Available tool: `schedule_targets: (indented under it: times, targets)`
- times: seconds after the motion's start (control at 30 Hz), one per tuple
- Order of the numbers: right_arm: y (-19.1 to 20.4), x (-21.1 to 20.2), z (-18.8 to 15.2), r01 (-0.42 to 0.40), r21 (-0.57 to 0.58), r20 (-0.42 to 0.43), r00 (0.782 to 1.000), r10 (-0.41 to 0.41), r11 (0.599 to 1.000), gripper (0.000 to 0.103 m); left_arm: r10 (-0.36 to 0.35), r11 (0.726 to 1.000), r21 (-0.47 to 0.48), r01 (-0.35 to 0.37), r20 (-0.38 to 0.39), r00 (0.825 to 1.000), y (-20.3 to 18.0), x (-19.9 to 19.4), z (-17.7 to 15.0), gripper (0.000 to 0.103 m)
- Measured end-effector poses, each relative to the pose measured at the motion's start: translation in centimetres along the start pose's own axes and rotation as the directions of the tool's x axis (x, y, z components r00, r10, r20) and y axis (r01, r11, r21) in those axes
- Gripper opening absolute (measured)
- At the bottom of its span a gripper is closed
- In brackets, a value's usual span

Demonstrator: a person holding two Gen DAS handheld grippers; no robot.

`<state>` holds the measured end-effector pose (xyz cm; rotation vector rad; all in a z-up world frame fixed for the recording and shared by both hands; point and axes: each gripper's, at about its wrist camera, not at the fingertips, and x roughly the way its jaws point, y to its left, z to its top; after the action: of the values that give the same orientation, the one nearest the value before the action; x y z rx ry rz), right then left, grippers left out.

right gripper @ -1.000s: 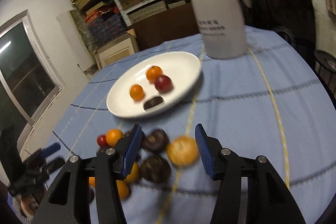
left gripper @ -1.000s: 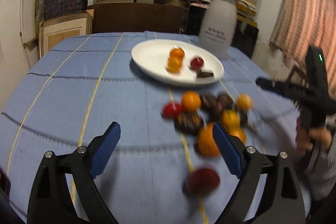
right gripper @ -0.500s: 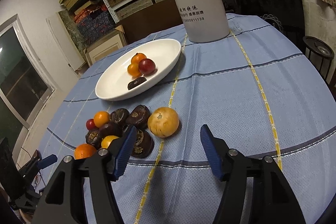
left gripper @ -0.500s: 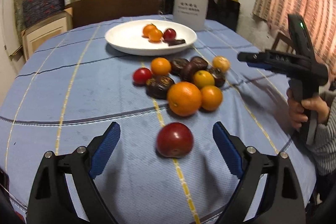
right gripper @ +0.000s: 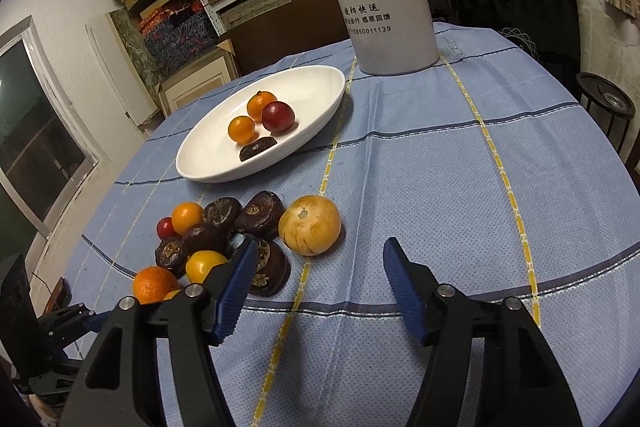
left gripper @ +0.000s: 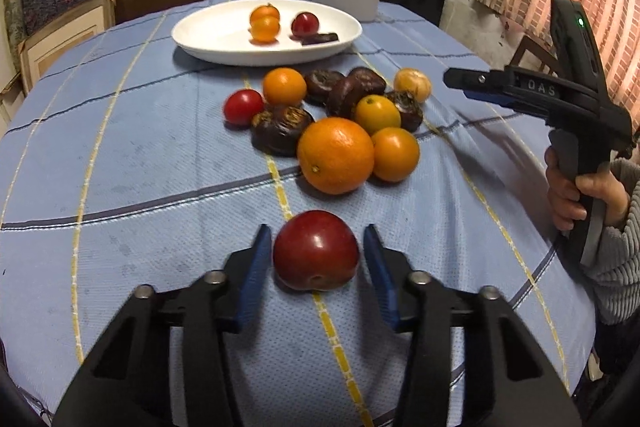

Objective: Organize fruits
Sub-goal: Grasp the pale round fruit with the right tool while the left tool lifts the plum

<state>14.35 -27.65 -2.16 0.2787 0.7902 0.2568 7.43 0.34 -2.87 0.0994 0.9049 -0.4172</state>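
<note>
Although the red fruit (left gripper: 316, 250) sits squarely between the blue pads of the left gripper (left gripper: 316, 259), the pads stand apart with a narrow gap visible on each side, so contact is not confirmed. The fruit rests on the blue checked surface (left gripper: 140, 155), on a yellow stripe, directly ahead of the gripper and nearest of all the fruit to it. It is roughly round, so no long axis governs the grasp; in my judgement the coming move needs only that the pads close evenly on its widest part.

Beyond it lies the loose cluster: a large orange (left gripper: 335, 155) touching a smaller orange fruit (left gripper: 395, 154), with dark brown fruits (left gripper: 280, 129) and a small red tomato (left gripper: 243, 106) behind.

The right gripper (right gripper: 316, 269) hovers over the surface with its jaws wide apart and nothing between them; a yellow-tan fruit (right gripper: 309, 225) lies just ahead of it, slightly left of centre, beside the dark fruits. For that fruit the right gripper is the nearer.

Farther back, the white plate (left gripper: 208, 39) holds two small orange fruits, one red fruit and a dark piece. Sorting appears early; most fruit lies off the plate.

Farthest on the surface stands a grey jug (right gripper: 384, 7).
</note>
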Motion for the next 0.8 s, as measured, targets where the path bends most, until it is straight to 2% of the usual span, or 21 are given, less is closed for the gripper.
schedule_targets:
  times: [0.23,0.3,0.47,0.67,0.8]
  targets:
    - [0.7,1.3,0.0,0.019,-0.034,-0.019,1.0,-0.019,0.999,0.066,-0.017,0.999,-0.037,0.018,0.032,0.999,0.7,-0.5,-0.1,0.04]
    - [1.2,1.9,0.3,0.03,-0.053,-0.019,0.999,-0.031,0.998,0.063,-0.019,0.998,-0.058,0.021,0.041,0.999,1.1,-0.6,-0.1,0.04]
    - [1.7,4.0,1.1,0.034,-0.057,-0.061,0.997,-0.038,0.998,0.049,-0.03,0.996,-0.078,0.033,0.038,0.999,1.5,-0.5,0.0,0.04]
    - [0.9,5.5,1.5,0.008,0.0,-0.098,0.995,-0.008,1.0,0.044,-0.045,0.996,-0.081,0.046,0.016,0.999,1.4,0.3,0.2,0.04]
    - [1.1,5.5,1.5,0.007,-0.018,-0.096,0.995,-0.008,1.0,0.041,-0.044,0.995,-0.083,0.045,0.019,0.999,1.2,0.5,0.4,0.04]
